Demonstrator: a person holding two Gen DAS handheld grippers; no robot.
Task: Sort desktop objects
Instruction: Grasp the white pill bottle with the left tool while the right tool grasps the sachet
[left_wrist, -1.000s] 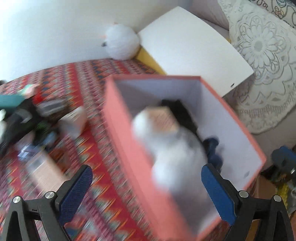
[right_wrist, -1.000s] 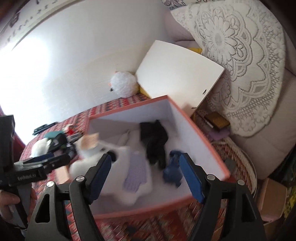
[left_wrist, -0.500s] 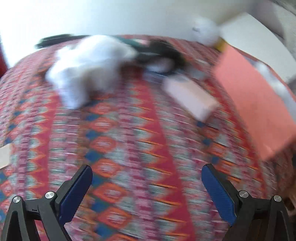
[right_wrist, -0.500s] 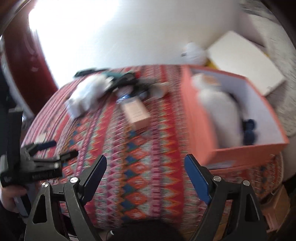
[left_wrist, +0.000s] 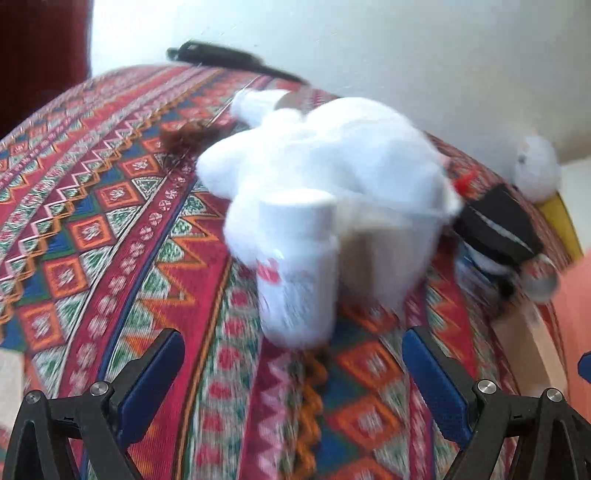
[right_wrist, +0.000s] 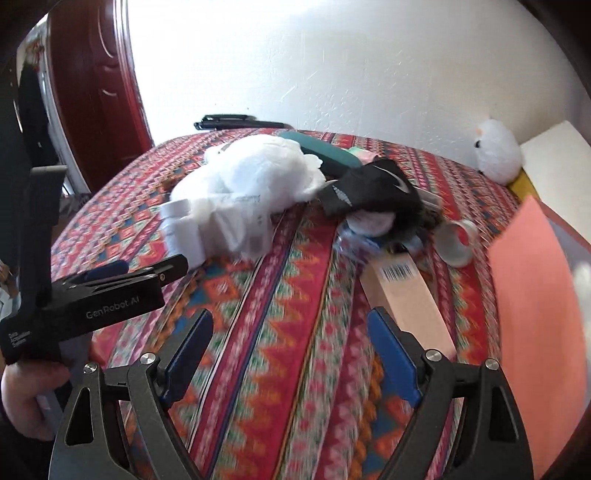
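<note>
Both claws are spread and empty; line your left gripper squarely on the white bottle, clear of the plush toy, before pinching.

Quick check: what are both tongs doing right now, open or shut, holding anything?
Left tongs: open, empty, facing the upright white plastic bottle on the patterned red tablecloth.
Right tongs: open, empty, above the tablecloth.

bottle: label blurred | orange box: cut off right, contents hidden
</note>
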